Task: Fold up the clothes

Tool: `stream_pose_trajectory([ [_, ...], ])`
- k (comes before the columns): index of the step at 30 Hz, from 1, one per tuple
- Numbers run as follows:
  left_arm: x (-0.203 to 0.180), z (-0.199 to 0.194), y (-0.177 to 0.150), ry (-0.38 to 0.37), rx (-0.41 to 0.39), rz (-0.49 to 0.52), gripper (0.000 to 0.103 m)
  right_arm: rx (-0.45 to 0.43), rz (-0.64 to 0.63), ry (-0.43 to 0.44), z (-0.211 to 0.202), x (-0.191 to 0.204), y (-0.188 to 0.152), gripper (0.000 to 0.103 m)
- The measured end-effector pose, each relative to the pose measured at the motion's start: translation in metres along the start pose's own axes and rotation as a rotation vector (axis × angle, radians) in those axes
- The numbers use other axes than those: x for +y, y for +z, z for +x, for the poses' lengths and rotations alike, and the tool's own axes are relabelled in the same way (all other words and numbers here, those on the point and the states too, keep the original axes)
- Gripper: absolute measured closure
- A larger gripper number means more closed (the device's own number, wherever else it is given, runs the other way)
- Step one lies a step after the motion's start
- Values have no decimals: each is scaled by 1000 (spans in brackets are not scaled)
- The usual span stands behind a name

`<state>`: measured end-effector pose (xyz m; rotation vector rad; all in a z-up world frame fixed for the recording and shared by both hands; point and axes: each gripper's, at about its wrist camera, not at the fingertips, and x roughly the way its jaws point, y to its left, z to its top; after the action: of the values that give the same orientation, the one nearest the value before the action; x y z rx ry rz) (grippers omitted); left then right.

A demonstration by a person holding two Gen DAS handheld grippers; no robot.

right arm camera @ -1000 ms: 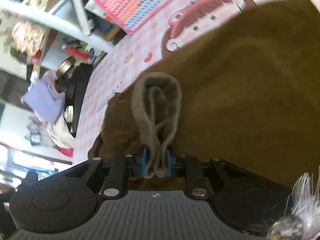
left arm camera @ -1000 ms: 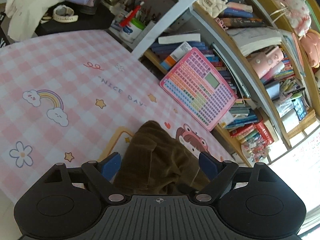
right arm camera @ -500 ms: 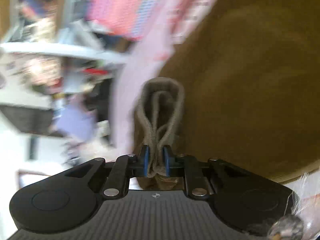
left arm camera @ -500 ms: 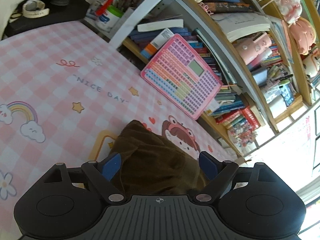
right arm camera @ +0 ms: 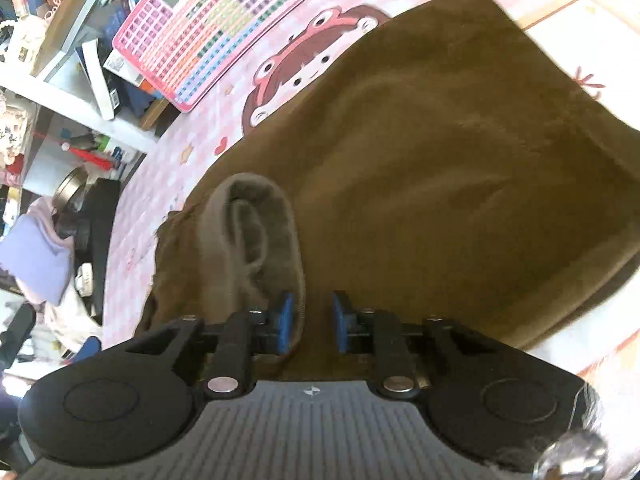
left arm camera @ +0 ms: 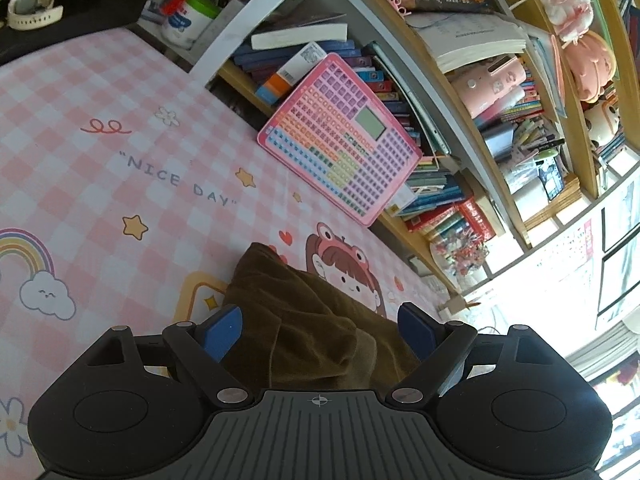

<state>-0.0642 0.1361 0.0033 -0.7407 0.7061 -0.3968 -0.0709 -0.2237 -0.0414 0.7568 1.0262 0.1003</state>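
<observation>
A brown fleece garment [right arm camera: 460, 152] lies spread on the pink checked mat [left arm camera: 100, 152]. Its grey ribbed cuff [right arm camera: 248, 240] lies folded on the brown cloth, just left of my right gripper [right arm camera: 310, 318]. The right gripper's blue pads stand slightly apart with nothing clamped between them. In the left wrist view a bunched end of the same garment [left arm camera: 304, 320] lies between the wide-open fingers of my left gripper [left arm camera: 320, 328], which hovers above it without holding it.
A pink toy keyboard tablet [left arm camera: 340, 140] leans against a crowded bookshelf [left arm camera: 480, 100] along the mat's far edge. A pen cup [left arm camera: 188, 20] and a watch [left arm camera: 32, 12] stand at the far left. A folded lilac cloth [right arm camera: 36, 260] lies beyond the mat.
My right gripper has opened and let go of the grey cuff, which now rests on the brown cloth. My left gripper has drifted across the mat, still open.
</observation>
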Motion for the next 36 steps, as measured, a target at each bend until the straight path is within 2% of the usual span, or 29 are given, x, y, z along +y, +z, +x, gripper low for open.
stream_pose_trajectory([
  [4, 10, 4, 3, -10, 25, -9, 16, -50, -1, -60, -14, -5, -12, 82],
  [8, 21, 9, 4, -12, 54, -28, 16, -93, -89, -157, -26, 0, -30, 79],
  [12, 28, 17, 2, -26, 86, -41, 16, -127, -189, -237, -38, 10, -49, 70],
  [16, 23, 27, -4, -34, 123, -11, 16, -175, -283, -302, -48, 22, -57, 61],
  [21, 4, 36, -18, -1, 147, 66, 16, -210, -330, -361, -53, 27, -61, 53],
  [23, -7, 37, -25, 33, 157, 114, 16, -220, -345, -383, -56, 25, -61, 50],
  [31, -61, 40, -60, 287, 173, 401, 14, -214, -396, -376, -71, 8, -51, 42],
  [33, -74, 43, -69, 329, 169, 451, 13, -200, -411, -356, -69, 4, -44, 42],
  [36, -87, 48, -81, 369, 158, 466, 13, -177, -469, -310, -68, -1, -31, 41],
])
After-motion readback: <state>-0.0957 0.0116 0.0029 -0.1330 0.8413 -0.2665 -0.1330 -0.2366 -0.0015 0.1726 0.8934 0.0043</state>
